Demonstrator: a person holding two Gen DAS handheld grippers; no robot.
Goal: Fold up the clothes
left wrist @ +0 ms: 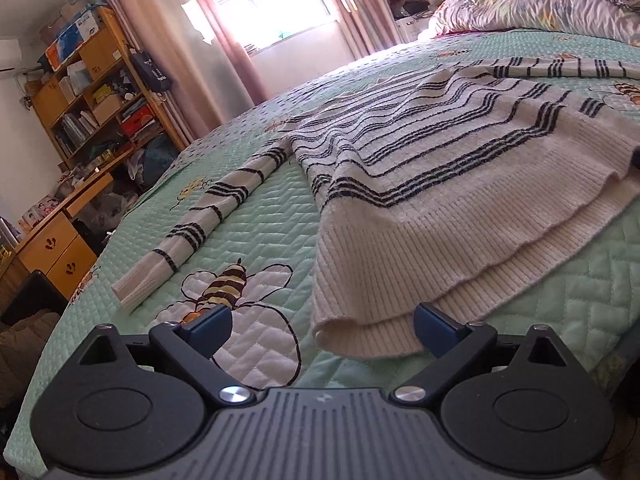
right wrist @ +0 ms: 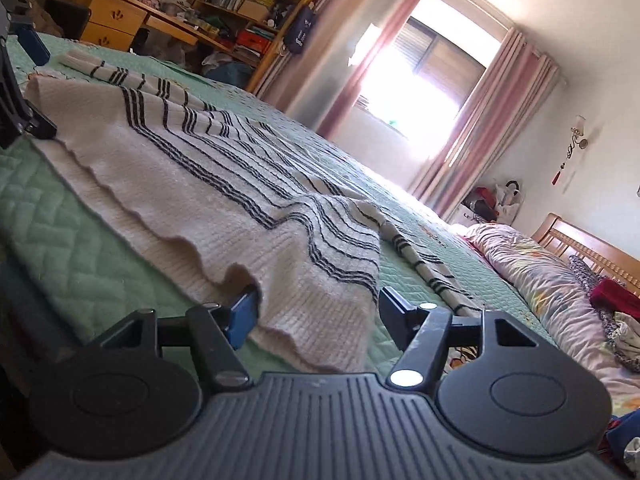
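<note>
Both tongs stand released, and we have them low at the near edge of the bed (left wrist: pixel 240 216): the left tongs (left wrist: pixel 322 326) straddle one hem corner of the striped sweater (left wrist: pixel 420 168), the right tongs (right wrist: pixel 316 312) the other, pads not yet pressing. The sweater lies spread flat, sleeves out to the sides. We should slide one pad under each corner, pinch both knit layers together, then lift evenly.

Left gripper (left wrist: pixel 323 326) low, fingers spread wide, right gripper (right wrist: pixel 316 312) low, tilted, fingers parted
</note>
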